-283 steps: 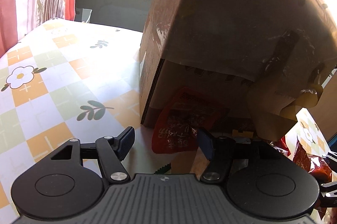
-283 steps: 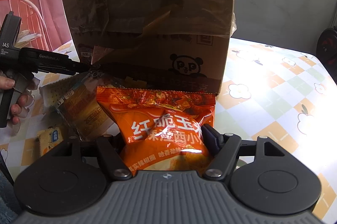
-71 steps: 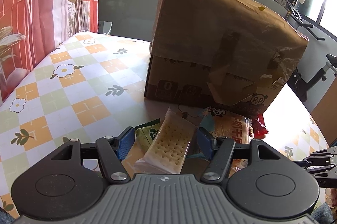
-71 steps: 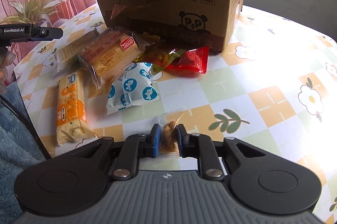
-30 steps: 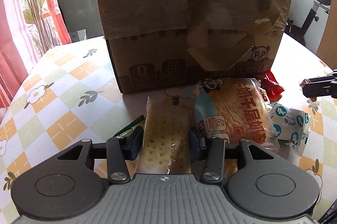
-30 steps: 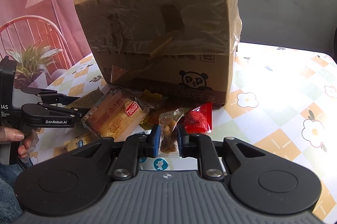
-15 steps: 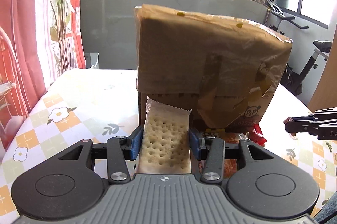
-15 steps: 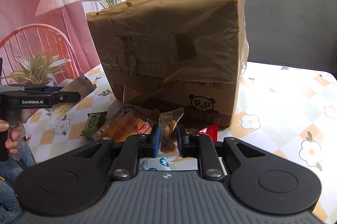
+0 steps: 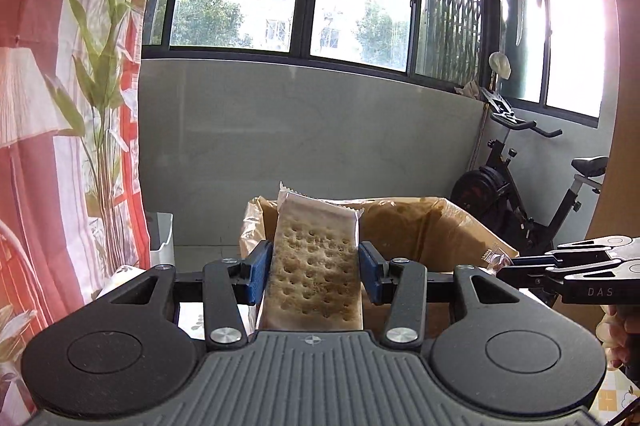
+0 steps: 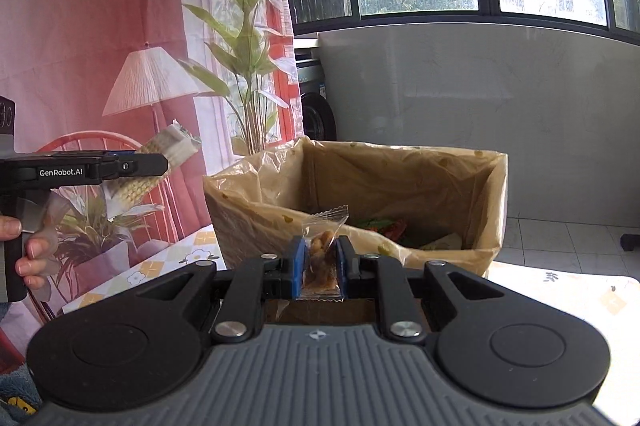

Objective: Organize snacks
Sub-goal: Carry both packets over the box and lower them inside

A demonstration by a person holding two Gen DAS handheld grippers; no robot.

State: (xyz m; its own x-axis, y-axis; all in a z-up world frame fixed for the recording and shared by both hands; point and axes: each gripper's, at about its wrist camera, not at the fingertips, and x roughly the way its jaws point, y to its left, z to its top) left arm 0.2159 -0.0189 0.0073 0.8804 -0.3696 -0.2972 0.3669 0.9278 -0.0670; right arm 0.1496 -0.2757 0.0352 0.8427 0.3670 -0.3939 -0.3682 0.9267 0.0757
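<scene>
Cardboard box [image 10: 400, 185] mouth wide open on top, nothing above its rim, so entry from above is free. Snack packets [image 10: 384, 226] lie low on the box floor, seemingly leaving room. Box's near wall [image 10: 256, 226] blocks a level approach. Left gripper [image 10: 132, 165] is well left of the box.

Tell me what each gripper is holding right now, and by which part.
The left gripper clamps a cracker packet across its long side edges, lower half. The right gripper pinches a small clear nut packet by its lower part, its crimped top sticking up.
</scene>
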